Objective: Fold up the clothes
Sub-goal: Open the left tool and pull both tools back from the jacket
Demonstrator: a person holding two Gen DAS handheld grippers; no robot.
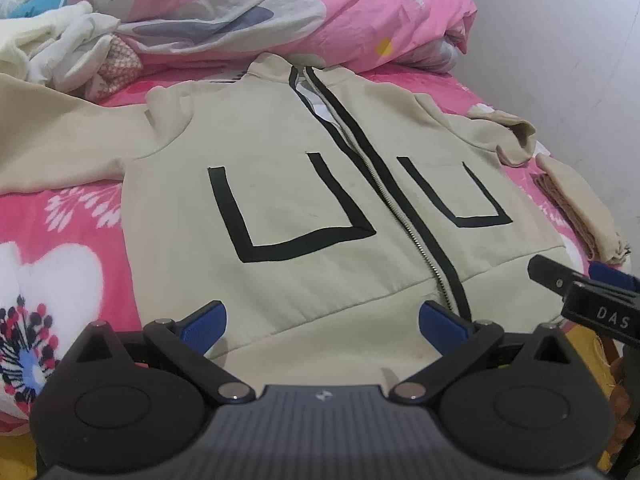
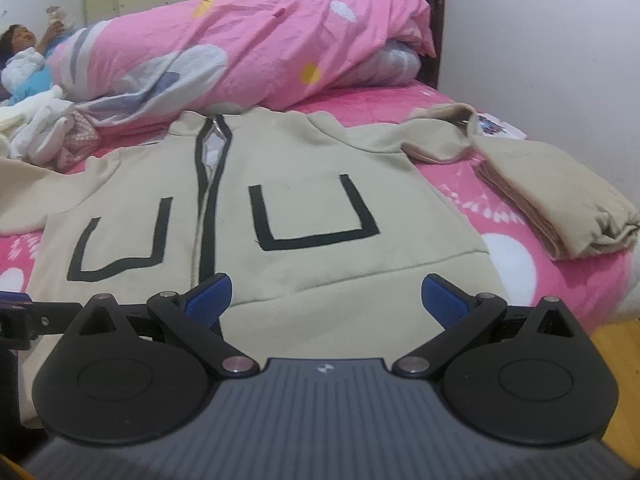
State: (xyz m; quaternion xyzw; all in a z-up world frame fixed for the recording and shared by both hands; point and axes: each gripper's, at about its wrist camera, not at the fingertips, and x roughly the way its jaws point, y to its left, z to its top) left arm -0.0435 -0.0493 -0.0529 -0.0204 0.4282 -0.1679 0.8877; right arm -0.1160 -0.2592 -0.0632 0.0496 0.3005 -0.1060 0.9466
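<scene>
- Beige jacket (image 1: 304,184): lies flat, zipped front up, on the pink bedsheet (image 1: 72,216).
- Your left gripper (image 1: 322,326): hovers level over the jacket's hem, fingers spread wide, holding nothing.
- Your right gripper (image 2: 326,300): beside it over the hem, equally wide, empty.

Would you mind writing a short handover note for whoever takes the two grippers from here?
Left gripper: open, empty, over the jacket's bottom hem.
Right gripper: open, empty, also at the hem, on the jacket's right half.
Jacket: beige, zipped, lying flat and front up on the pink bed sheet, collar toward the rolled quilt. The left sleeve lies spread out to the side; the right sleeve is bent back beside the body near the bed edge.
Done: jacket laid out.
Left: no fold made yet; bring in the sleeves, then fold the body.
</scene>
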